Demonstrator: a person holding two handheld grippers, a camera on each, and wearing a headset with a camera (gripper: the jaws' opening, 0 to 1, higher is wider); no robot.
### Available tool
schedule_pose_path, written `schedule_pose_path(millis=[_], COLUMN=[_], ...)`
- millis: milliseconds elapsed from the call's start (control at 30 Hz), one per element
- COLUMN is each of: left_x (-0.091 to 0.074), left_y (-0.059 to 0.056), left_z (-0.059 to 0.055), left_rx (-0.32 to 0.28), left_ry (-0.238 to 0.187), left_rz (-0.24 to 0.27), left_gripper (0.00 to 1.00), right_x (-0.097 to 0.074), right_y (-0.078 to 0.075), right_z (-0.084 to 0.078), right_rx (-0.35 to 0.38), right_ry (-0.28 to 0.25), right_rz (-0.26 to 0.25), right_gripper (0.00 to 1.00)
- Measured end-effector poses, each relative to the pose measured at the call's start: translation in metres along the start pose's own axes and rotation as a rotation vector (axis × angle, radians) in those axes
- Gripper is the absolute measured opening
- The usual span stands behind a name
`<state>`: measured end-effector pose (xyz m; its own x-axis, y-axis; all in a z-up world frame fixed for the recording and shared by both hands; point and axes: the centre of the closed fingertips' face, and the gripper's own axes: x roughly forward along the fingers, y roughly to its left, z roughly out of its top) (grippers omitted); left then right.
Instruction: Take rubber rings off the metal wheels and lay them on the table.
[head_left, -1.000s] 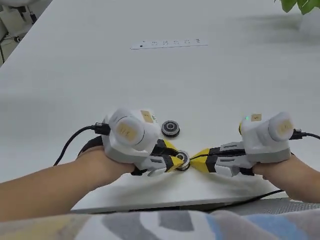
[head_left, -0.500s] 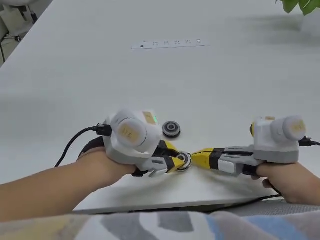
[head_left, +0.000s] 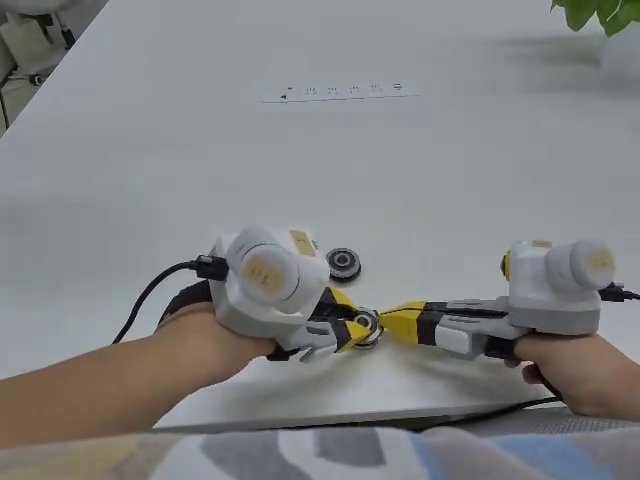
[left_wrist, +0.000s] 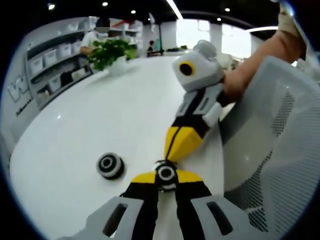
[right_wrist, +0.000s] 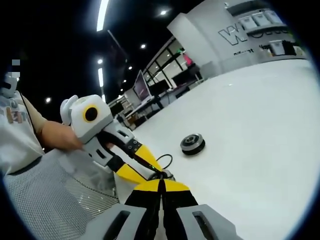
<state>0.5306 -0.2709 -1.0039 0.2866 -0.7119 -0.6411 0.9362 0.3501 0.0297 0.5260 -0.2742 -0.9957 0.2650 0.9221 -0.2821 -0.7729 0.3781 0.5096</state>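
Observation:
My left gripper (head_left: 358, 328) is shut on a small metal wheel (head_left: 366, 325) just above the white table's front edge (head_left: 330, 400). In the left gripper view the wheel (left_wrist: 166, 172) sits between my yellow jaw tips (left_wrist: 166, 179). My right gripper (head_left: 386, 320) comes in from the right with its jaws shut at the wheel's rim, pinching the black rubber ring (right_wrist: 165, 160), which shows as a thin dark loop. A second wheel (head_left: 343, 262) with its black ring on lies on the table just behind, also seen as a wheel (left_wrist: 110, 165) and a wheel (right_wrist: 192, 143).
A white power strip (head_left: 340, 90) lies far back on the table. A green plant (head_left: 598, 10) stands at the back right corner. A black cable (head_left: 150, 290) trails left from my left gripper. A mesh chair back (left_wrist: 280, 150) stands close to the front edge.
My right gripper's body has drawn back to the right and flattened out, its tips staying at the wheel. The left gripper has barely shifted and keeps its hold.

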Motion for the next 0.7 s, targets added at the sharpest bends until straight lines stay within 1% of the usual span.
schedule_pose_path(millis=[467, 533, 567, 600, 633, 700], left_x=[0.000, 0.000, 0.000, 0.001, 0.001, 0.001], left_y=[0.000, 0.000, 0.000, 0.000, 0.000, 0.000], left_z=[0.000, 0.000, -0.001, 0.000, 0.000, 0.000], left_rx=[-0.001, -0.002, -0.002, -0.003, -0.003, -0.002], left_ry=[0.000, -0.001, 0.002, -0.002, -0.002, -0.002], left_rz=[-0.003, -0.004, -0.003, -0.004, -0.003, -0.004], left_gripper=[0.11, 0.11, 0.11, 0.11, 0.11, 0.11], right_x=[0.005, 0.006, 0.009, 0.007, 0.007, 0.006], right_y=[0.005, 0.009, 0.018, 0.016, 0.016, 0.014], right_z=[0.001, 0.002, 0.007, 0.002, 0.004, 0.003], right_rx=[-0.037, -0.050, -0.094, -0.069, -0.077, -0.075], right_ry=[-0.002, -0.005, -0.028, -0.002, -0.009, -0.007], right_rz=[0.036, 0.056, 0.098, 0.072, 0.075, 0.070], right_gripper=[0.00, 0.00, 0.00, 0.00, 0.00, 0.00])
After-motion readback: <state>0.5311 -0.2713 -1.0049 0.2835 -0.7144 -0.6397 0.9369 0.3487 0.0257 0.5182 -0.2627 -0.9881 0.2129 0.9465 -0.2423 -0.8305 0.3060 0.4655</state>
